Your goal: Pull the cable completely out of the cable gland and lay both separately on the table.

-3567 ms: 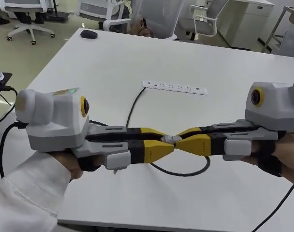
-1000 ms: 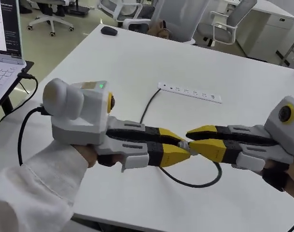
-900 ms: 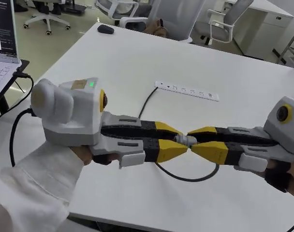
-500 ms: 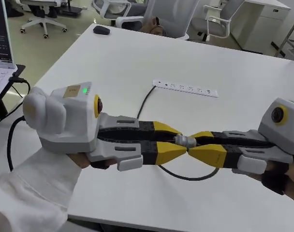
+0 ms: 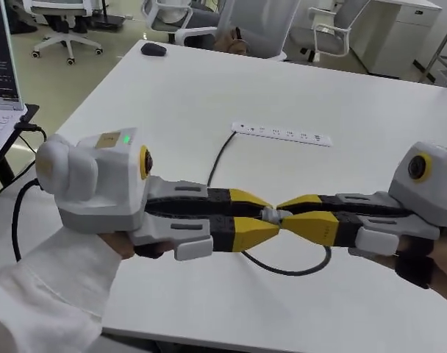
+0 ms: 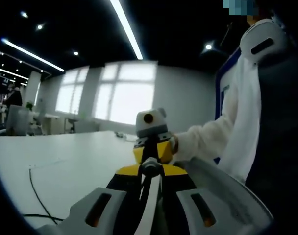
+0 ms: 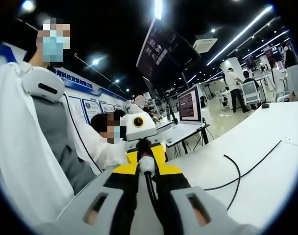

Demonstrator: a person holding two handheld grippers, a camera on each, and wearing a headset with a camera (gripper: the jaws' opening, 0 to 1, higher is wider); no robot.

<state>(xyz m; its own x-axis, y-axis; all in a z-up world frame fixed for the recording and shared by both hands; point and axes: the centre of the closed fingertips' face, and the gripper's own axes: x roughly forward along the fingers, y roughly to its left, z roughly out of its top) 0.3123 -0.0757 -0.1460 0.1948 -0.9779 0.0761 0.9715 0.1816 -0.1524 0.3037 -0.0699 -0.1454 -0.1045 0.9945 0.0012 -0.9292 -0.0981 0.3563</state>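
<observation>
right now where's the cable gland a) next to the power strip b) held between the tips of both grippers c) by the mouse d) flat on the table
b: the cable gland sits between the meeting tips of the left gripper and right gripper, off the table.

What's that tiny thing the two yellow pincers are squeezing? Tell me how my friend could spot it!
Look at the big white table, then at the left gripper and right gripper meeting tip to tip above its near edge. The cable gland is the small pale grey plug pinched between their yellow tips, far smaller than the long white power strip behind.
</observation>
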